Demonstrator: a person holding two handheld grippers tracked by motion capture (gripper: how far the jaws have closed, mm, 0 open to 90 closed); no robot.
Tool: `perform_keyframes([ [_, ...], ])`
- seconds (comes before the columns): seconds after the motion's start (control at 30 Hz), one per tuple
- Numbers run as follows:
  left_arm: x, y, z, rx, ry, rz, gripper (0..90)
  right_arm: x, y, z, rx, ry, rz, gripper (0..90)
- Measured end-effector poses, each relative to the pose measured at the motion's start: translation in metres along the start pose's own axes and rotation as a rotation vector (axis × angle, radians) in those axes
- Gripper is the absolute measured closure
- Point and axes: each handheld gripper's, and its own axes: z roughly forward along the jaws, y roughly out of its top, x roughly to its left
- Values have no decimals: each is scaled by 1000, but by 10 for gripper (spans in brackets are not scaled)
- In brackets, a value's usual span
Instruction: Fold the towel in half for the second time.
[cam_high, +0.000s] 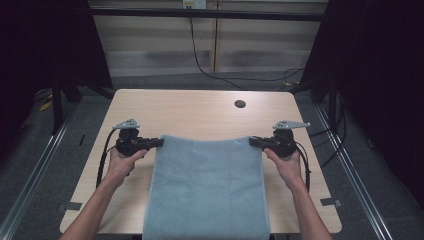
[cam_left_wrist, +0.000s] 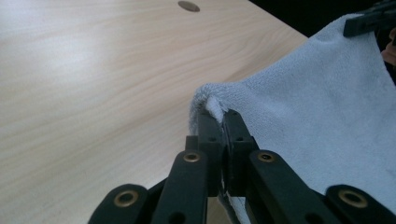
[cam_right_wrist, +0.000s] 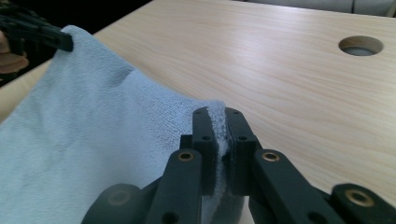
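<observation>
Two far corners of towel (cam_high: 207, 190) clamped: left gripper (cam_high: 159, 142) closed on left corner, right gripper (cam_high: 253, 141) closed on right. Far edge stretched crosswise between jaws, above table (cam_high: 200, 110); length trailing toward near edge and over. Both hands equally near.

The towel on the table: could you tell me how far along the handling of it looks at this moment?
Done: the left gripper and right gripper are each shut on a far corner of the light blue towel. In hand: the far edge is stretched between them, lifted off the wooden table in both gripper views. Left: no fold shows yet, and the near end hangs over the table's front edge.
</observation>
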Motion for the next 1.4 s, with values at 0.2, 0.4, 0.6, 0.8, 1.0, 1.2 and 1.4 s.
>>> perform_keyframes([
  [0.2,-1,10,-8,-38,19,6,882,-2,15,-2,-17,-5,11,852],
  [0.4,3,28,-15,-54,53,-2,883,-5,34,-5,-42,-22,5,857],
  [0.6,3,46,-21,-125,67,-3,884,-8,55,-4,-39,-40,-8,858],
  [0.8,3,62,-30,-181,86,5,885,-11,74,-7,-77,-57,-11,859],
  [1.0,-1,61,-38,-177,96,38,884,-6,79,-10,-90,-53,-37,859],
  [1.2,-8,43,-45,-191,50,26,884,3,66,-19,-107,-13,-52,860],
  [1.4,-22,26,-55,-175,19,40,883,16,52,-32,-120,13,-79,860],
])
